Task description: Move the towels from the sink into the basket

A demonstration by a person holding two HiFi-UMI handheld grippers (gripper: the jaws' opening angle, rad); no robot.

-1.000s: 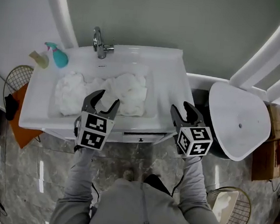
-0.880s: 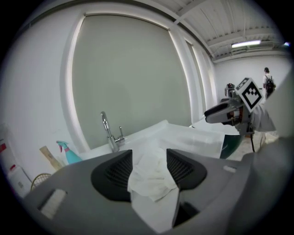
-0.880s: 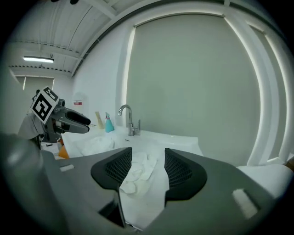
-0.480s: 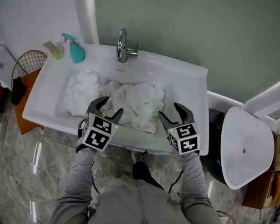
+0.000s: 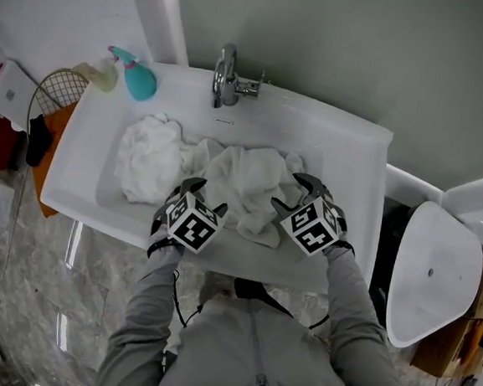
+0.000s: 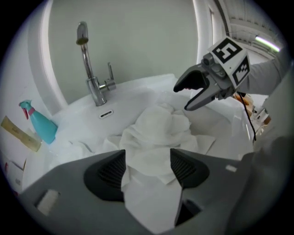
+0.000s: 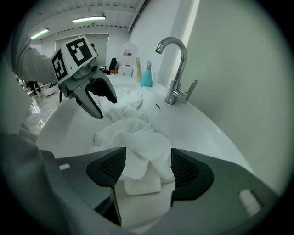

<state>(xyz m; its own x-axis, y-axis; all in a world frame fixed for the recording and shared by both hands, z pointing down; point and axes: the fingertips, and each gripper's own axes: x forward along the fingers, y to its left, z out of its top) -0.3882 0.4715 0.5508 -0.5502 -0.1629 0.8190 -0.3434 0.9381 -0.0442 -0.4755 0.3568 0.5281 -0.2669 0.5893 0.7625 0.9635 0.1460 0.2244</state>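
White sink (image 5: 85, 136) | grey wall (image 5: 363, 56), marbled floor (image 5: 72, 299) | left tool (image 5: 203, 195), right tool (image 5: 294, 194): jaws just opening, towels (image 5: 243, 180) between, ungripped

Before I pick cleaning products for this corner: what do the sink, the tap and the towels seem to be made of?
Sink: glossy white with soft reflections, probably glazed ceramic; resin is possible.
Tap: polished metal, chrome-like, with mirror highlights.
Towels: soft white cloth crumpled into folds, likely cotton; the weave is not discernible.

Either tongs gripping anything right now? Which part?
Nothing held. The left tongs and right tongs are open, jaws just been opening, each astride the towel without pinching it.
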